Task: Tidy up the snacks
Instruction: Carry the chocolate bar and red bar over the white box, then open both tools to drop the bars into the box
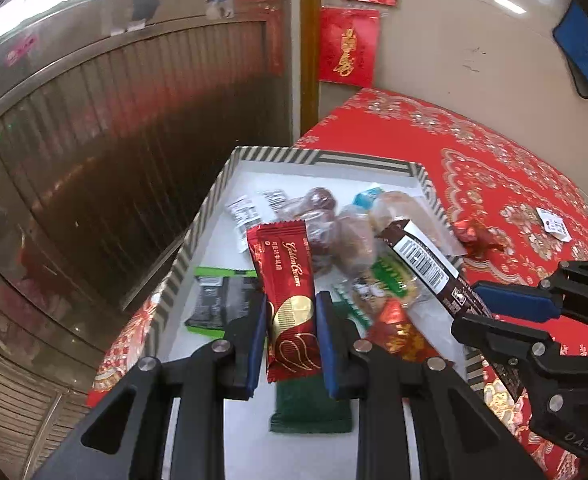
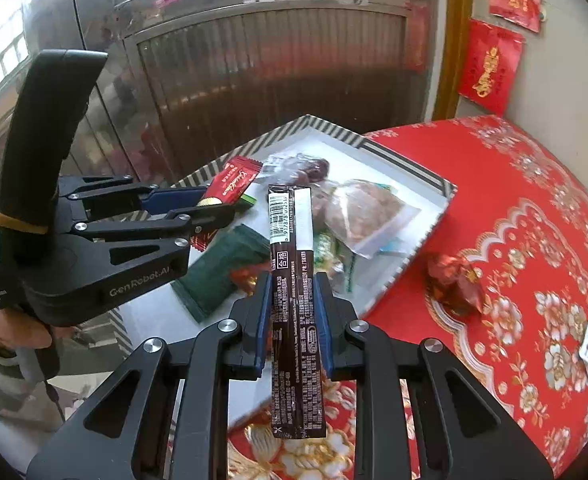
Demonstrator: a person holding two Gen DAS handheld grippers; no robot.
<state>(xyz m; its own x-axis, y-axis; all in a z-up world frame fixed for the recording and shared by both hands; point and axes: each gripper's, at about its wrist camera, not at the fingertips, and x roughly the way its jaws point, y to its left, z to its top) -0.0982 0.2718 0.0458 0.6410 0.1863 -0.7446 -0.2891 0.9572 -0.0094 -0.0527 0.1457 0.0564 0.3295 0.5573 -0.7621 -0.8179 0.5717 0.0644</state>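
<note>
Desk under red floral cloth (image 2: 514, 208), carrying a striped-rim tray (image 1: 214, 196) of snacks. We log the left gripper (image 1: 290, 340) clenched on a red "Golden Crown" wafer packet (image 1: 290, 300), lengthwise along its fingers over the tray. The right gripper (image 2: 292, 320) grasps a brown barcoded bar (image 2: 294, 300), likewise aligned. Only the right view shows "GenRobot.AI".

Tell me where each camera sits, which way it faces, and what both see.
Left wrist: sits on the left gripper, looking along its fingers, down into the striped tray; its jaws clamp a red Golden Crown bar, and the right gripper enters from the right.
Right wrist: sits on the right gripper, facing the tray across the red tablecloth; its jaws clamp a brown snack stick, and the left gripper and the hand holding it show at left.
Shared: tray, both held snacks, foil-wrapped candy.
</note>
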